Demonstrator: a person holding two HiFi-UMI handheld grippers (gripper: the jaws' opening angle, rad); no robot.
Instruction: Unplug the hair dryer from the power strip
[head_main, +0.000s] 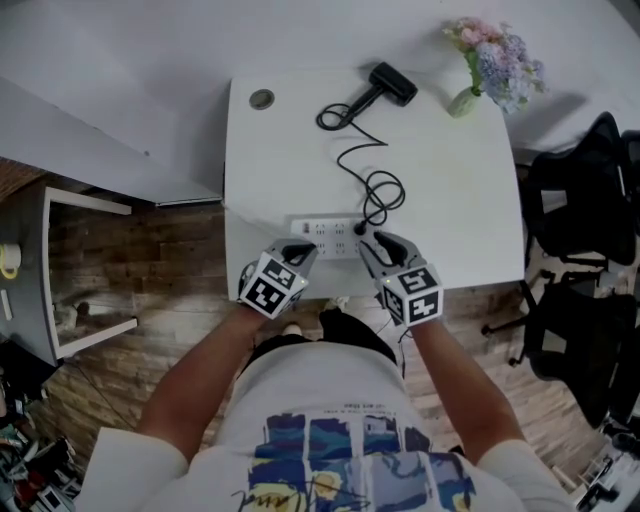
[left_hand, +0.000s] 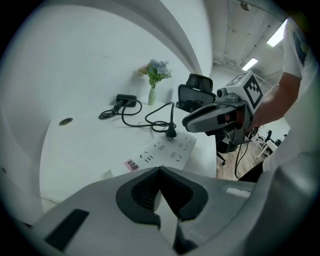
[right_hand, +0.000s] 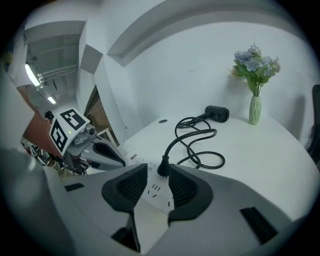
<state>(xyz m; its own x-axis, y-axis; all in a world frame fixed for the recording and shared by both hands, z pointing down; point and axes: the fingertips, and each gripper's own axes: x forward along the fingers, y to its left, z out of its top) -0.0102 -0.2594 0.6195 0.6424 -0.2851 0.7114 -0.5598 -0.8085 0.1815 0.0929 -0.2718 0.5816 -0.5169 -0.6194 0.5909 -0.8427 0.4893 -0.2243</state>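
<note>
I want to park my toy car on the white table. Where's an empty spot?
Bare patches: the left side between the round hole and the power strip, and the right side between the cord and the table edge, in front of the vase. Crowded: the front edge, with strip, plug, left gripper and right gripper.

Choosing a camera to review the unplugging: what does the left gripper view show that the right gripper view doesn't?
Only the left gripper view: the right gripper from the side, beside the plug. Only the right gripper view: the left gripper, and the plug framed between the right gripper's open jaws. Both: power strip, hair dryer, coiled cord, flower vase.
</note>
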